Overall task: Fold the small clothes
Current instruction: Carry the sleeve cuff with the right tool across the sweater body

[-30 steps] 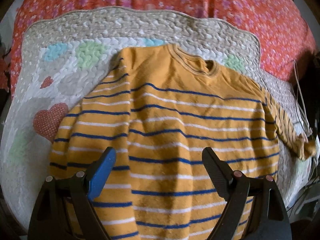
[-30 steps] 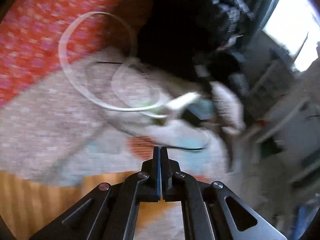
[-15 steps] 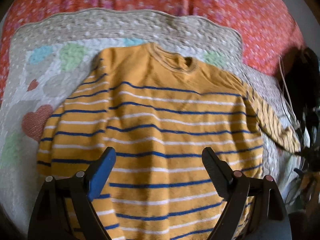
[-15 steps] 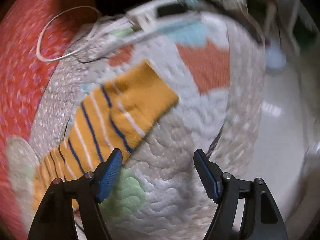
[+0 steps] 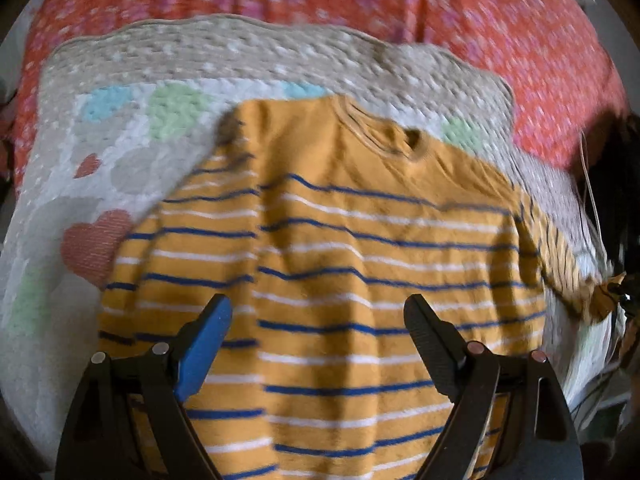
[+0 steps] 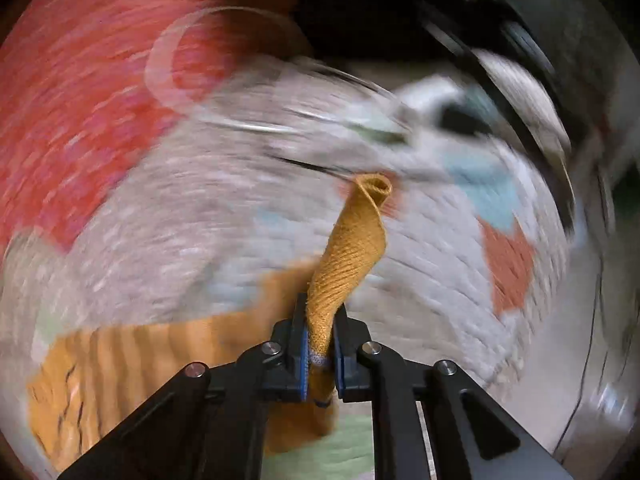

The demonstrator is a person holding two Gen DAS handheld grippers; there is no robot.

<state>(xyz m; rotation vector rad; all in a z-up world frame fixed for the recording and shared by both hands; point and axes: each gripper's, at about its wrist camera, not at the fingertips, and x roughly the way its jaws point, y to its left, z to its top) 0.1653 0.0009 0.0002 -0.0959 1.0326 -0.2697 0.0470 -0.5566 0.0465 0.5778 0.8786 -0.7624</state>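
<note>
Pinching the cuff (image 6: 352,248), the right gripper (image 6: 320,354) has just clamped shut to fold the sleeve inward; the sweater (image 5: 340,280) fills mid-frame on the quilt (image 5: 120,152), left gripper (image 5: 316,344) apart above it.

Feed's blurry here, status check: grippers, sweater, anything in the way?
Right gripper just closed on sleeve cuff. Left gripper open over striped sweater, holding nothing. White cable nearby.

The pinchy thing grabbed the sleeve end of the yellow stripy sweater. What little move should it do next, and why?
Probably carry the cuff across onto the sweater body. The right gripper has just closed on the cuff, which now stands up from the quilt. That sleeve still sticks out sideways, while the other already looks folded in. The left gripper hovers open over the hem, holding nothing.
</note>
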